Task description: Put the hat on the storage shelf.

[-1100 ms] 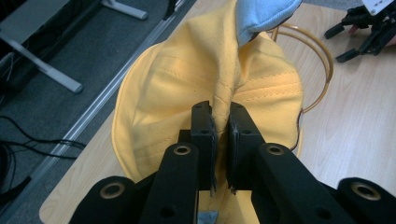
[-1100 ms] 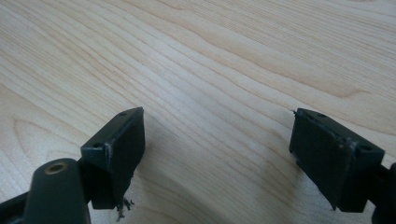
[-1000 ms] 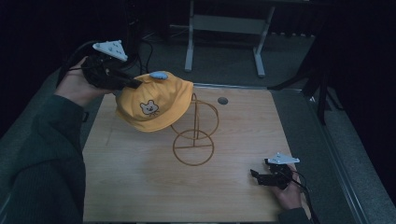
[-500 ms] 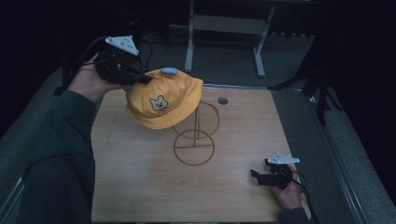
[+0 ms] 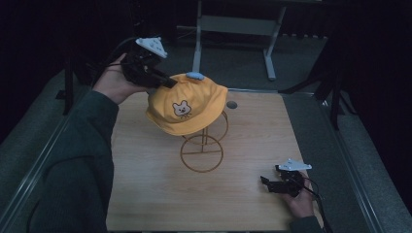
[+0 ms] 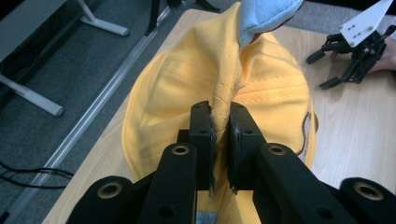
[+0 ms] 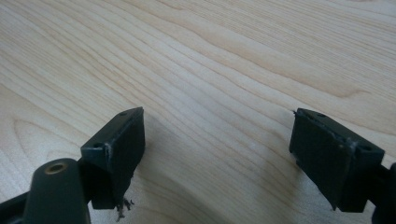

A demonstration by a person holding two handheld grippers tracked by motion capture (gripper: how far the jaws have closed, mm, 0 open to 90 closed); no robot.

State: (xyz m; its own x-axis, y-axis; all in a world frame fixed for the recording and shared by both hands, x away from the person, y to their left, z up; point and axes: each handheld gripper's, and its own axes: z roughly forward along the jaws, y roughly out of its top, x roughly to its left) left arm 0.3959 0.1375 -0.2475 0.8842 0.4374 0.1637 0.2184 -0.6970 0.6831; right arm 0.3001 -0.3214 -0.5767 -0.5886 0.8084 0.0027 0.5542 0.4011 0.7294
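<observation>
A yellow cap (image 5: 187, 109) with a small bear face and a pale blue button (image 5: 195, 75) on top hangs over the upper ring of a gold wire stand (image 5: 201, 153) at mid-table. My left gripper (image 5: 167, 82) is shut on a fold of the cap's fabric at its back left. In the left gripper view the jaws (image 6: 220, 121) pinch a ridge of the yellow cap (image 6: 261, 88). My right gripper (image 5: 266, 182) rests open on the wooden table (image 5: 145, 184) at the front right, nothing between its fingers (image 7: 116, 144).
A dark round hole (image 5: 232, 104) sits in the tabletop behind the stand. A grey metal frame (image 5: 233, 24) stands on the floor beyond the table. Metal rails border the table's left and right edges.
My left gripper has carried the cap to the right, from the table's left side to above the wire stand. The right gripper has stayed still.
</observation>
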